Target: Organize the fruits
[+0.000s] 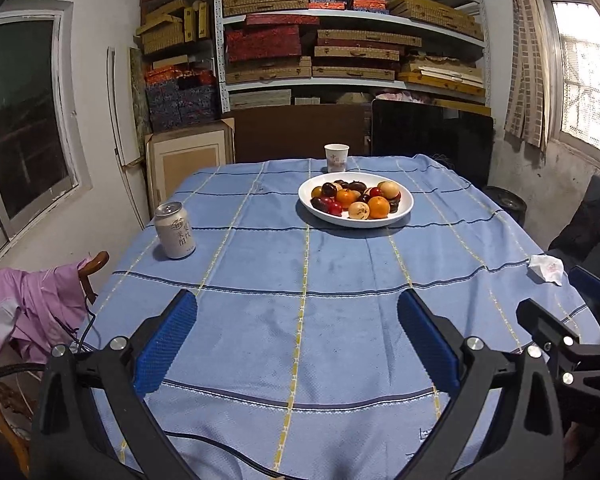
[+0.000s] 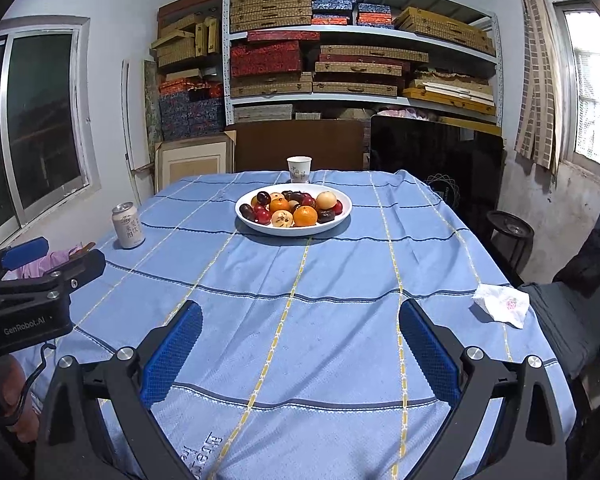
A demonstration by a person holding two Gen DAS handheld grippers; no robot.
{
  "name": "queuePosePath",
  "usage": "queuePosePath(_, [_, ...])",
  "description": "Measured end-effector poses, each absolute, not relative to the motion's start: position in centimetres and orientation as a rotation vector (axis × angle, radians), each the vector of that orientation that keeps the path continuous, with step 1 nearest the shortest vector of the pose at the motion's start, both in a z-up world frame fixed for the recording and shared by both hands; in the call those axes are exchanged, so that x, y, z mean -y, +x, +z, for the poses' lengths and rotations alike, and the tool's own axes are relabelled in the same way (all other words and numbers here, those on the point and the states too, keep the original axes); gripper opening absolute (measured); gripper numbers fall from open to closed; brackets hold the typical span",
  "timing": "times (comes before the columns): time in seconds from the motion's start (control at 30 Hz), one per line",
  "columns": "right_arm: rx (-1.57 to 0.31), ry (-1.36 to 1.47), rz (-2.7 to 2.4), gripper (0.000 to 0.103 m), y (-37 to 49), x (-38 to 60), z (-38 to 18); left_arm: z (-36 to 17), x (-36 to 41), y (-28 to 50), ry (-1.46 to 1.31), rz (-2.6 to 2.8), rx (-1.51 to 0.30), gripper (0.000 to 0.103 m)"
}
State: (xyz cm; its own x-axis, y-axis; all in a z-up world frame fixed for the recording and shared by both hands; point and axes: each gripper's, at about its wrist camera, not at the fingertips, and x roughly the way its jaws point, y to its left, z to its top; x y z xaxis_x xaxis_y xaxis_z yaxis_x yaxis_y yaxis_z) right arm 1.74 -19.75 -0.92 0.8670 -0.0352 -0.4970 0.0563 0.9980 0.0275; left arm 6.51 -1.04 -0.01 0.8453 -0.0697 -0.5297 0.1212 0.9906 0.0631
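Observation:
A white plate (image 1: 407,203) (image 2: 346,212) sits on the far half of the blue checked tablecloth, heaped with several small fruits: oranges (image 1: 378,207) (image 2: 305,216), tan round ones (image 1: 359,211) (image 2: 282,218), red ones and dark plums. My left gripper (image 1: 298,308) hovers open over the near cloth, well short of the plate, nothing between its blue pads. My right gripper (image 2: 300,318) is open too, also over the near cloth and holding nothing. Each gripper's body shows at the edge of the other's view.
A drink can (image 1: 175,231) (image 2: 127,225) stands near the left table edge. A paper cup (image 1: 335,157) (image 2: 299,169) is behind the plate. A crumpled tissue (image 1: 547,269) (image 2: 501,305) lies at the right edge. A chair with pink cloth (image 1: 28,308) is left; shelves of boxes fill the back wall.

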Motion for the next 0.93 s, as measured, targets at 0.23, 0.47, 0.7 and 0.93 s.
queuePosePath(0.23, [-0.521,0.039,-0.049,0.099,1.6,19.8,-0.9,0.1,0.9,6.4,0.087,-0.091,-0.557,0.098])
queuePosePath(0.47, [-0.525,0.037,-0.049,0.099,1.7,19.9,-1.0,0.2,1.5,5.9,0.117,-0.081,-0.522,0.098])
queuePosePath(0.7, [-0.526,0.039,-0.05,0.099,1.7,20.1,-1.2,-0.2,0.8,6.5,0.063,-0.136,-0.582,0.098])
queuePosePath(0.93, [-0.526,0.038,-0.051,0.099,1.7,20.1,-1.3,-0.8,0.9,6.9,0.08,-0.107,-0.596,0.098])
